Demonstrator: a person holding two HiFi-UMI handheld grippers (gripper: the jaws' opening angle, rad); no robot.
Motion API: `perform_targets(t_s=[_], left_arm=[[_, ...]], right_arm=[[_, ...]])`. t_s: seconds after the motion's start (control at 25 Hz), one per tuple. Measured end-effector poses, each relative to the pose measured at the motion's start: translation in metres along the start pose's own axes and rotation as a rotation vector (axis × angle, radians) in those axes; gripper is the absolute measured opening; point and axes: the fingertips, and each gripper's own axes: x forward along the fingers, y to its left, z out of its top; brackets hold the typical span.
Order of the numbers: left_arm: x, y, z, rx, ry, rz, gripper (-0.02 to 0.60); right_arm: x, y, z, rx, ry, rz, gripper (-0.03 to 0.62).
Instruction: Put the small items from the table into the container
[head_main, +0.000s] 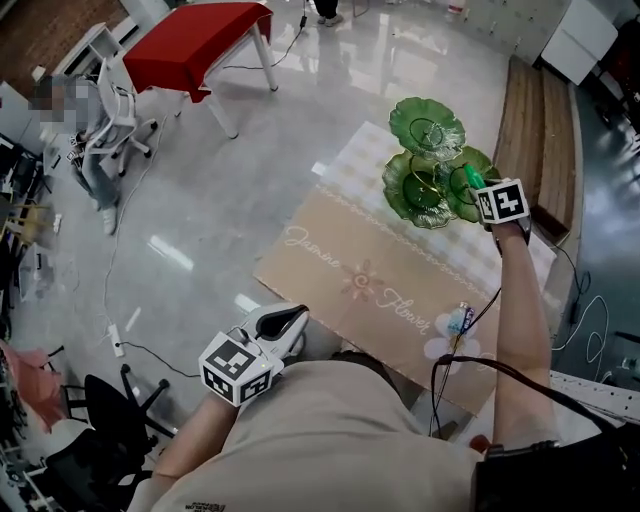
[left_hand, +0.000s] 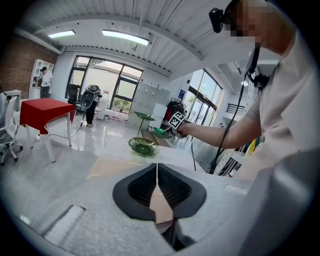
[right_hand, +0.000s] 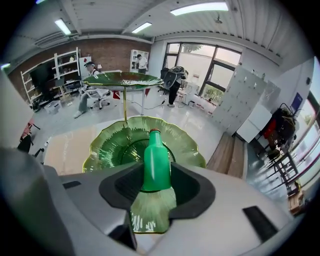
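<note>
The right gripper (head_main: 478, 186) is stretched out to about 1 o'clock over the worktop (head_main: 330, 215), which is covered by a beige cloth (head_main: 390, 262) with a flower print. Its jaws are clamped on a small green bottle (head_main: 470, 177), one pad on each side of the body. In the right gripper view the green bottle (right_hand: 156, 162) sticks out past the tips of the right gripper (right_hand: 157, 177), cap pointing away at 12 o'clock. It hangs over the lower dish (right_hand: 112, 145) of the green dish stand (head_main: 428, 160), not touching the glass. The upper dish (right_hand: 122, 79) sits on a thin gold rod at about 11 o'clock from the bottle.

The left gripper (head_main: 290, 322) is held close to the person's body at the 7 o'clock edge of the worktop, well apart from the stand. The left gripper view shows the jaws of the left gripper (left_hand: 157, 184) pressed together with nothing between them.

One small item (head_main: 460, 320) lies on the cloth at about 5 o'clock from the stand, near the flower print. It may be a little bottle with a pale blue label, but it is too small to be sure.
</note>
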Motion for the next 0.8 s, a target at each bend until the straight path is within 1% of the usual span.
perform_targets(t_s=[0.24, 0.44, 0.56, 0.8], left_arm=[[-0.007, 0.007, -0.001, 0.003, 0.003, 0.006, 0.008], [-0.014, 0.010, -0.001, 0.010, 0.005, -0.004, 0.008], [-0.016, 0.012, 0.001, 0.015, 0.001, -0.019, 0.008], [-0.020, 0.017, 0.000, 0.025, 0.004, -0.074, 0.008]], right_arm=[[0.014, 0.007, 0.001, -0.018, 0.028, 0.008, 0.177], [0.010, 0.005, 0.001, -0.003, 0.019, 0.000, 0.195], [0.001, 0.004, 0.005, 0.012, -0.008, -0.008, 0.207], [-0.037, 0.007, 0.004, 0.068, -0.080, -0.051, 0.207]])
